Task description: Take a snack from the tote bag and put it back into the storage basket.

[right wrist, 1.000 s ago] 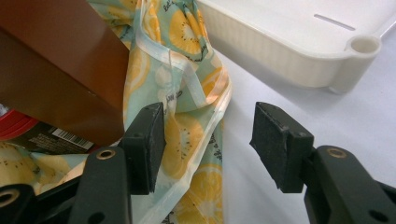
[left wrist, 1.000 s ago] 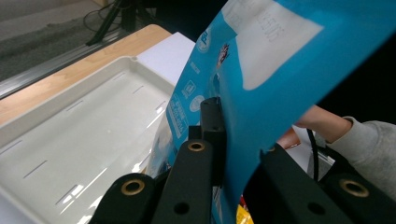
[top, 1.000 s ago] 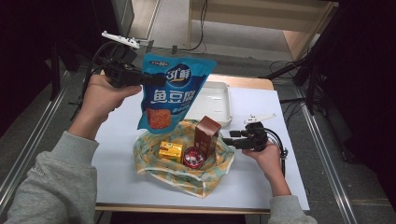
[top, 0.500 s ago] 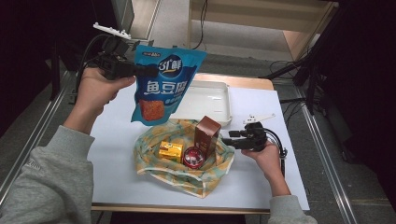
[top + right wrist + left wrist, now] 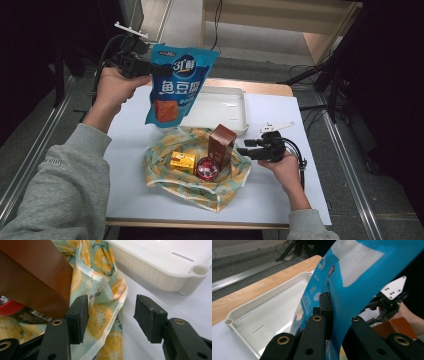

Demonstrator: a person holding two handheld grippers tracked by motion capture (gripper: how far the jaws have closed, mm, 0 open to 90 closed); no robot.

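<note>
Your left gripper (image 5: pixel 150 67) has its fingers clamped tight on the upper edge of the blue foil snack pouch (image 5: pixel 176 87), which hangs in the air above the near-left corner of the shallow white plastic tray (image 5: pixel 235 95). In the left gripper view the pouch (image 5: pixel 362 277) runs between the two black fingers (image 5: pixel 325 312), with the tray (image 5: pixel 262 315) lying below and behind it.

Your right gripper (image 5: pixel 245 150) rests low on the white worktop (image 5: pixel 127 170), at the right edge of the crumpled lemon-print plastic bag (image 5: pixel 165 175). Its fingers (image 5: pixel 80 315) stand partly open with nothing pressed between them (a fold of the bag (image 5: pixel 105 315) lies in the gap, touching neither pad clearly).

Inside the opened bag stand a tall brown cardboard box (image 5: pixel 221 145), a small gold box (image 5: pixel 182 162) and a round red-lidded tin (image 5: pixel 206 168), all close together. The brown box (image 5: pixel 32 272) is just beside your right gripper's left finger.
</note>
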